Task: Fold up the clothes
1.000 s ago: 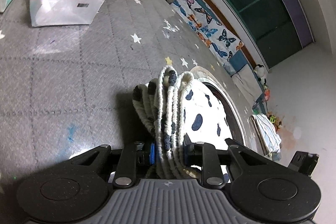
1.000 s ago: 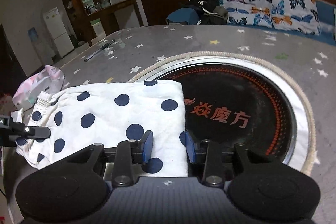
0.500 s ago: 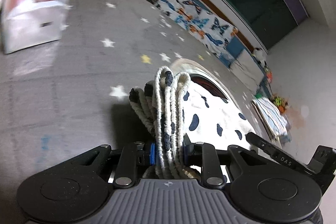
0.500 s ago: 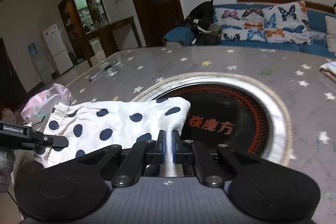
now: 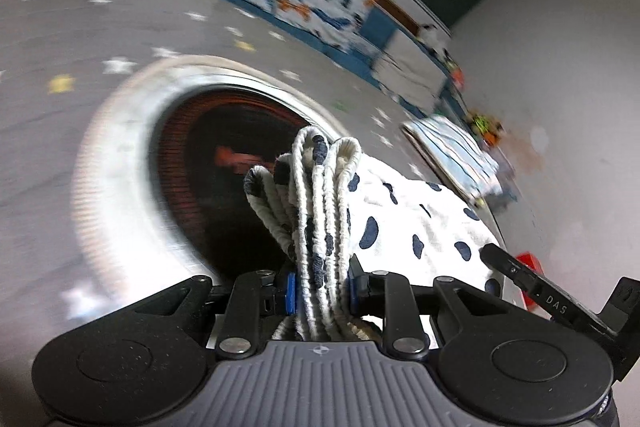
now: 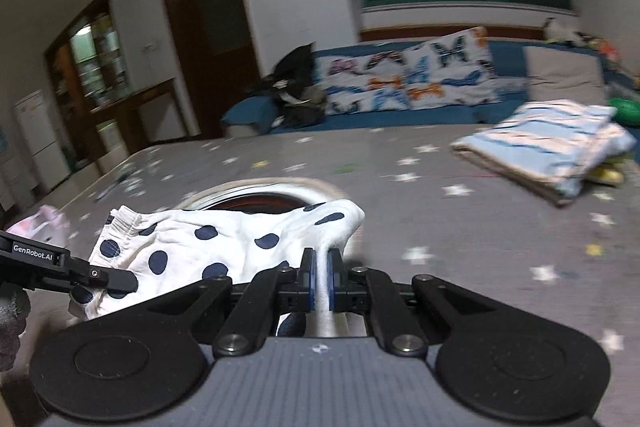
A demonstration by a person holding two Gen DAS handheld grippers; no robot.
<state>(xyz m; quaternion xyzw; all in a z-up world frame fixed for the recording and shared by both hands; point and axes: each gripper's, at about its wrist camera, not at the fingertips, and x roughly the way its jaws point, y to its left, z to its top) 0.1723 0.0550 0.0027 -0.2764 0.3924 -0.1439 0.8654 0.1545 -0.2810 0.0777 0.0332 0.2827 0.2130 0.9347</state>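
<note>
Two grippers are in play, and both are clamped on one garment. The left gripper (image 5: 319, 289) has its blue pads closed on the bunched elastic waistband (image 5: 320, 195) of the polka-dot shorts (image 5: 404, 223) – several ribbed folds stand up in a stack between the fingers, filling the narrow gap. The rest of the white, navy-spotted cloth spreads away to that gripper's right, where the tip of the other tool shows at the frame edge. The right gripper (image 6: 320, 285) is pinched almost fully together on a thin fold of the same shorts' hem; a single ridge of white fabric rises between its pads (image 6: 307, 283). From there the cloth stretches off to its left, toward the gathered waistband and the dark arm of the left tool, which a gloved hand (image 6: 12, 323) grips low at the edge of the view. Beyond and beneath the shorts lies one round black heater plate (image 5: 224, 163) with a silvery rim, set into the grey star-printed table cover (image 6: 460, 227). Farther ahead and to the right of the right gripper sits one folded blue-striped garment (image 6: 548, 143), well apart from the shorts. A butterfly-print cushion (image 6: 408, 79) leans on the blue sofa past the table – everything there is blurred.
</note>
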